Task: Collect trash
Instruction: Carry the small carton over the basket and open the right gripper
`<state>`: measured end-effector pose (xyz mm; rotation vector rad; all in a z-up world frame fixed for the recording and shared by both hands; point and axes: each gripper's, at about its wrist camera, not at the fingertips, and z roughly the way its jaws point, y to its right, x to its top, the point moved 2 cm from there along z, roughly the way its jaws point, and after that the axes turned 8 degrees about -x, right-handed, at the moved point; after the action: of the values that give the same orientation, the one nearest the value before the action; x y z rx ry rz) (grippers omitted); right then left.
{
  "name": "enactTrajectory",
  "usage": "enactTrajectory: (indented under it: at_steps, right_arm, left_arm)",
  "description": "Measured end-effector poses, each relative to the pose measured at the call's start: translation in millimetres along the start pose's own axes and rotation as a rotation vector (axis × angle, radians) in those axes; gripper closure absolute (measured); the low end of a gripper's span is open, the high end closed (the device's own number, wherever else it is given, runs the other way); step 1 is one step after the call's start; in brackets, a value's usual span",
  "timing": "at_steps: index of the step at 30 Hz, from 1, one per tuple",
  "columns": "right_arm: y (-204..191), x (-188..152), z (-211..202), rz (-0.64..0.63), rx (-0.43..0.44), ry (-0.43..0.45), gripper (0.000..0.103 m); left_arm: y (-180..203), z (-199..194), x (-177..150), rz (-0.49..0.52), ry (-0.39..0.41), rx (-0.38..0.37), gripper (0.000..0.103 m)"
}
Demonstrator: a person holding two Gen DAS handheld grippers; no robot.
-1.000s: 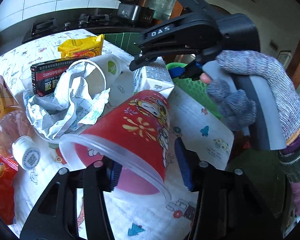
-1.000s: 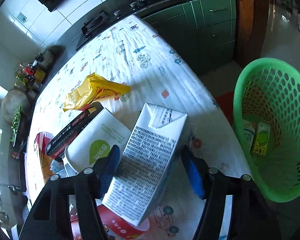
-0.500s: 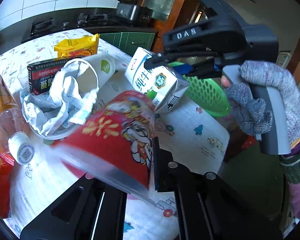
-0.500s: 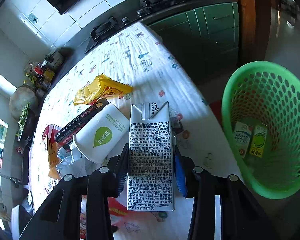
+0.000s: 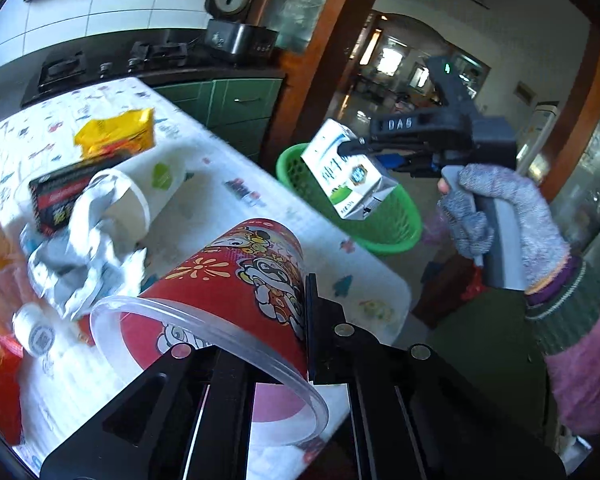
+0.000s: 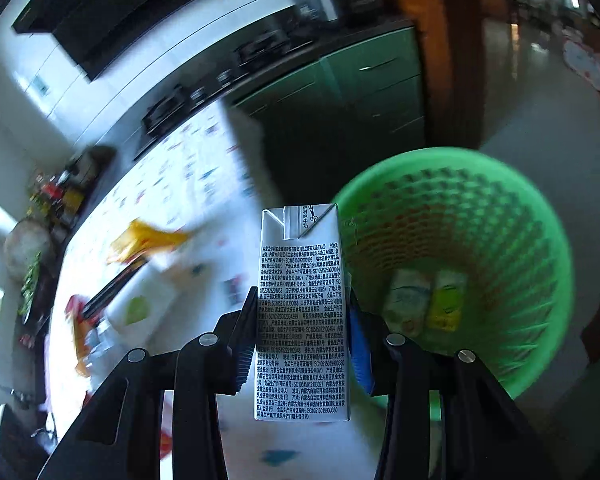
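My left gripper (image 5: 260, 320) is shut on a red printed paper cup (image 5: 236, 280) with a clear rim, lifted above the table. My right gripper (image 6: 300, 328) is shut on a white milk carton (image 6: 300, 312) and holds it in the air at the table's edge, over the near rim of the green basket (image 6: 500, 240). From the left wrist view the carton (image 5: 340, 168) hangs in front of the basket (image 5: 388, 232). Two small cartons (image 6: 424, 300) lie in the basket.
On the patterned tablecloth (image 5: 228, 200) lie a white paper cup (image 5: 148, 184), crumpled paper (image 5: 88, 260), a black and red box (image 5: 68, 192), a yellow wrapper (image 5: 116, 136), and a bottle with a white cap (image 5: 34, 330). Green cabinets (image 6: 360, 88) stand behind.
My right gripper has lifted the milk carton off the table and carried it right, to the basket. My left gripper has closed on the red cup and raised it.
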<state>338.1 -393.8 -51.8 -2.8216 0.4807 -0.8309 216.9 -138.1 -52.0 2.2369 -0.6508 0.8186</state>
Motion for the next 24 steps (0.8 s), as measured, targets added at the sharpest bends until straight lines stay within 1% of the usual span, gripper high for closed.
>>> enactTrajectory:
  at_steps: [4, 8, 13, 15, 18, 20, 22, 23, 24]
  right_arm:
    - [42, 8, 9, 0.032, -0.081, 0.014, 0.063]
    - [70, 8, 29, 0.035, -0.125, -0.005, 0.063]
    - [92, 2, 58, 0.037, -0.103, -0.042, 0.063]
    - [96, 0, 65, 0.040, -0.087, -0.051, 0.062]
    - [104, -2, 74, 0.046, -0.064, -0.059, 0.062]
    - [110, -3, 73, 0.050, -0.051, -0.058, 0.060]
    - [109, -5, 69, 0.053, -0.041, -0.052, 0.051]
    - [111, -6, 66, 0.049, -0.037, -0.045, 0.051]
    - [113, -6, 62, 0.045, -0.053, -0.031, 0.051]
  left_arm:
    - [9, 9, 17, 0.004, 0.002, -0.035, 0.101]
    - [18, 24, 40, 0.016, -0.003, -0.080, 0.101]
    - [25, 50, 71, 0.031, -0.007, -0.097, 0.101]
    - [27, 62, 83, 0.026, -0.014, -0.117, 0.101]
    - [33, 79, 97, 0.033, -0.021, -0.121, 0.101]
    - [39, 91, 104, 0.042, -0.026, -0.126, 0.101]
    - [44, 103, 111, 0.053, -0.032, -0.129, 0.101]
    - [46, 109, 114, 0.055, -0.037, -0.130, 0.101]
    - [49, 116, 116, 0.059, -0.046, -0.138, 0.101]
